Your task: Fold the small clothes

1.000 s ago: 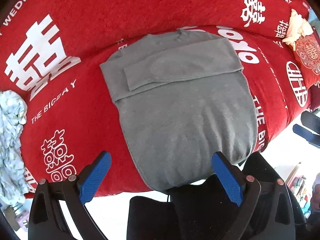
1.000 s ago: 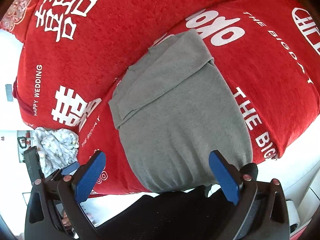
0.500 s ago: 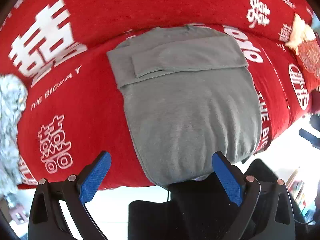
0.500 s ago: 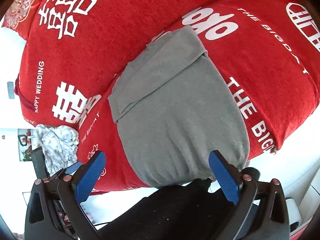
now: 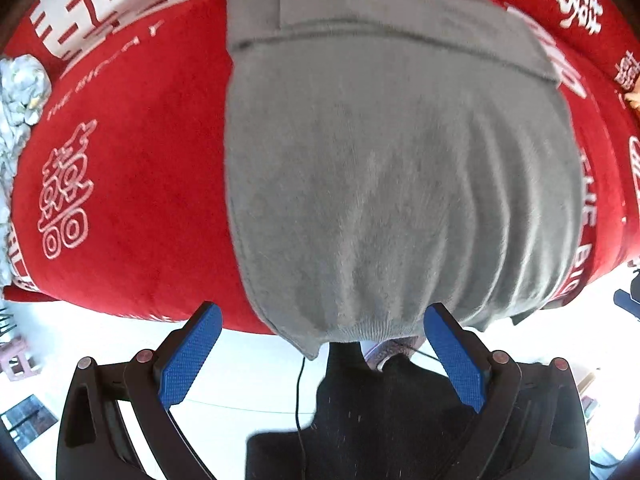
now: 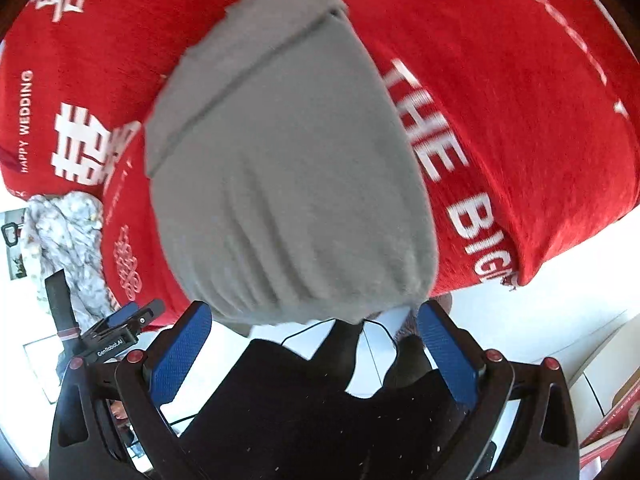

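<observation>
Along the near edge of the red plush blanket with white lettering, the soft grey knit sweater is draped so its ribbed hem hangs just past the edge; that overhang is probably where trouble starts. Both tongs are spread wide with nothing pinched: the left gripper is poised below the hem's left part, the right gripper below its right part; if only the top layer gets caught, the fold could be dragged apart, and if one side is lifted ahead of the other, the fold would likely go skewed; knit this loose may also be stretched or slid off the edge by a careless tug.

As for looks: the sweater is laid flat and already partly folded, with a sleeve tucked across the far end, near the blanket's middle; long shallow ripples are seen running toward the hem. A crumpled pale floral cloth is left at the blanket's left edge, well apart.
</observation>
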{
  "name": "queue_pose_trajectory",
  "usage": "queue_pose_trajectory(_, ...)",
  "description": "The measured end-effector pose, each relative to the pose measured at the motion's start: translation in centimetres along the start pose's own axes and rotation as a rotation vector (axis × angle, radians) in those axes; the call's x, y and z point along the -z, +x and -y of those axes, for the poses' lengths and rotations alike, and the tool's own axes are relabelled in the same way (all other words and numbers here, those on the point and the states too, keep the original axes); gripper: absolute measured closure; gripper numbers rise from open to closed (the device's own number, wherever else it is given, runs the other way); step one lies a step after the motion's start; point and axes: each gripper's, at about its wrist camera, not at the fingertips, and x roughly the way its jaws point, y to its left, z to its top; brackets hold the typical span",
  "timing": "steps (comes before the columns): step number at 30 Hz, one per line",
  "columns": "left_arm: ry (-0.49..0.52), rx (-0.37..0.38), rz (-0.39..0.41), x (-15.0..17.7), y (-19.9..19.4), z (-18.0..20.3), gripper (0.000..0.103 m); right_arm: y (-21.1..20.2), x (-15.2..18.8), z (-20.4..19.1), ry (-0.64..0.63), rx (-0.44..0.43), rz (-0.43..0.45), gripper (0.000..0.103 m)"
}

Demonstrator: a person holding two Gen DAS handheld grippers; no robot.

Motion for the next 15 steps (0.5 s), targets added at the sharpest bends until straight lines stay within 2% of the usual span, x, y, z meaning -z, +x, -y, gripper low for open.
queue_pose_trajectory(5,-0.020,-0.016,0.006,0.5,2.1,0.8,0.002,2.4,0.0,2.1,0.000,-0.006,-0.034,0.000)
queue_pose_trajectory(15,-0.071,-0.017,0.050,0.8,3.5,-0.1,0.002,4.9,-0.8,2.6,-0.070,-0.005,-0.049,0.000)
